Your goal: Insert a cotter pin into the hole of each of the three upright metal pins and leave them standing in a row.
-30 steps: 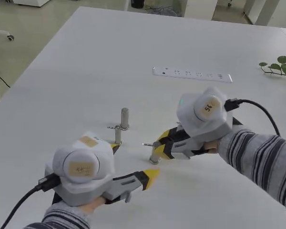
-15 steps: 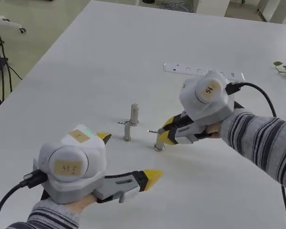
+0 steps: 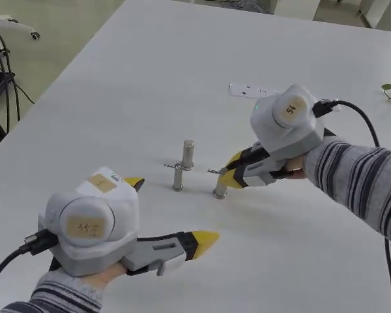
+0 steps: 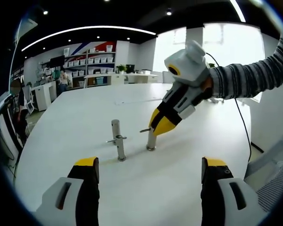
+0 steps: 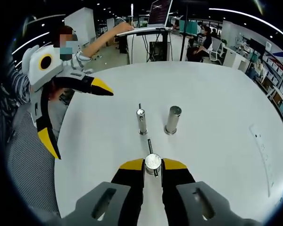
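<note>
on table (image 3: 117, 98): middle pin (image 3: 178, 179) cottered | near pin (image 3: 219, 190): right gripper (image 3: 229, 176) pinching cotter pin (image 3: 212, 171) in | far pin (image 3: 188, 153) bare | left gripper (image 3: 172, 210) agape, empty

Left gripper (image 3: 171, 210): held low, jaws spread wide, gripping nothing, pointing right. Right gripper (image 3: 227, 177): jaws closed on metal pin (image 3: 219, 191), tips angled down and left. Striped sleeves (image 3: 352, 186) at both wrists.

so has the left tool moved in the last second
Yes. The left tool has drawn back leftward from the middle pin: its upper tip was right beside that pin, now a clear gap separates them.
</note>
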`<state>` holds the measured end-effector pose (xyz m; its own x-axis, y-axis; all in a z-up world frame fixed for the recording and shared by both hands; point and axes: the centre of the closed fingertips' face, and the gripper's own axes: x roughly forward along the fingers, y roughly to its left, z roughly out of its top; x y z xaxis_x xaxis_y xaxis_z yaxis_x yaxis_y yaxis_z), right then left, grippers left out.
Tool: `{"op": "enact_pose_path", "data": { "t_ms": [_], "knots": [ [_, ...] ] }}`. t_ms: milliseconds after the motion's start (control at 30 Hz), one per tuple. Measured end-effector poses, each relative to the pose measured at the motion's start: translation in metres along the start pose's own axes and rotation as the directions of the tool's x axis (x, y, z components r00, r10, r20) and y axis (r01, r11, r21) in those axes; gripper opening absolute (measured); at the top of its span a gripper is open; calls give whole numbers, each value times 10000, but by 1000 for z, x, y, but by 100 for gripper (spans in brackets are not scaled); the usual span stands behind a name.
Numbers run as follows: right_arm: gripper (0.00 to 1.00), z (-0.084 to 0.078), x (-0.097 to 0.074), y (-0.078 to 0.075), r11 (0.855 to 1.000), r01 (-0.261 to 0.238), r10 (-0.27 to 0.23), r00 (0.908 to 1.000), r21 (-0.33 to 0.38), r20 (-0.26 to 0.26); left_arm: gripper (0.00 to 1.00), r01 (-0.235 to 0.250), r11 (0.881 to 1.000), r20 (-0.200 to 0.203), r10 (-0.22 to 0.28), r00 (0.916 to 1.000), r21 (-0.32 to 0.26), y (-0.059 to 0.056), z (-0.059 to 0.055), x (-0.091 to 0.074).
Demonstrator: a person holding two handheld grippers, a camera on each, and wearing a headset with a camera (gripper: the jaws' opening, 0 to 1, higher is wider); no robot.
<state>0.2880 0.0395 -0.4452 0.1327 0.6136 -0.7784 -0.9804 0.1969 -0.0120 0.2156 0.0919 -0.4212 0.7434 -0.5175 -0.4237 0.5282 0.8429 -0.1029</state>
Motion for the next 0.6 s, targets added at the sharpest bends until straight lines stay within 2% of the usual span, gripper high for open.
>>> {"op": "enact_pose_path", "data": {
  "t_ms": [233, 333, 600],
  "knots": [
    [8, 0, 0, 2, 9998, -181, 181, 9998, 23, 12, 95, -7, 9996, 84, 4, 10000, 265, -1, 3, 0],
    [8, 0, 0, 3, 9997, -224, 224, 9997, -137, 19, 99, -28, 9998, 156, 25, 9999, 184, -1, 4, 0],
    [9, 1, 0, 2, 9986, -166, 166, 9999, -511, -16, 99, -152, 9998, 66, 152, 9999, 88, 2, 2, -3]
  ]
}}
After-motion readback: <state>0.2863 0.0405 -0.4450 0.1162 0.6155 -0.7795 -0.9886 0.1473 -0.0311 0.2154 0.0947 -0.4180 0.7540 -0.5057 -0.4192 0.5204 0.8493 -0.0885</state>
